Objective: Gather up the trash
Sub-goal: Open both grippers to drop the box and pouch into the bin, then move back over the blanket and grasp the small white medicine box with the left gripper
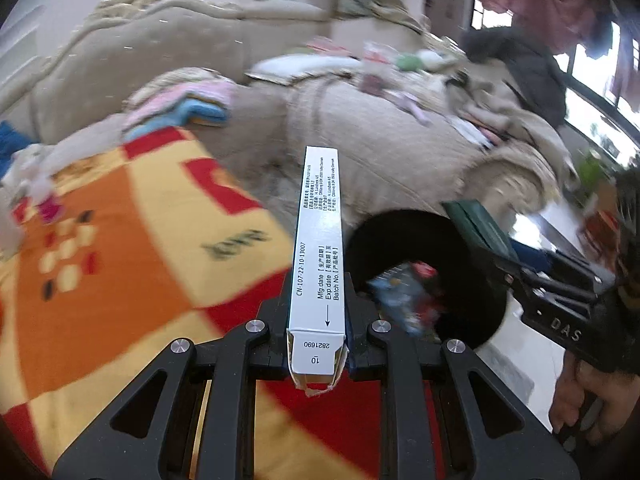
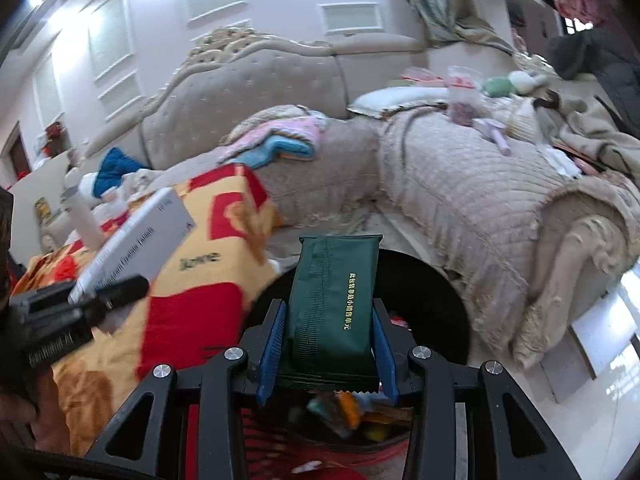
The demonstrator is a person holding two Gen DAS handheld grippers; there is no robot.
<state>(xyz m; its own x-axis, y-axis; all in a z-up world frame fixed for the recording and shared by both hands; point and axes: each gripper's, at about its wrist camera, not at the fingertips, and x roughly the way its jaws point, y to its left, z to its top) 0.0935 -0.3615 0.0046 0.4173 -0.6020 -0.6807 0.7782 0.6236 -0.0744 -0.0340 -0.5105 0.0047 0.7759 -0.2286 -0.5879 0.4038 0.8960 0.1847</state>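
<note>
Green foil sachet (image 2: pixel 334 308) clamped in the right tongs (image 2: pixel 328 344) hangs over the black round bin (image 2: pixel 432 300) at lower centre, while the left tongs (image 1: pixel 318 344) pinch a long white cardboard carton (image 1: pixel 318 256) whose length risks catching the rim and tipping out.

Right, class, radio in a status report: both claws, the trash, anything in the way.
Left claw shut on white box. Right claw shut on green packet, above black bin. Bin already holds wrappers. Nothing blocking the drop.
</note>
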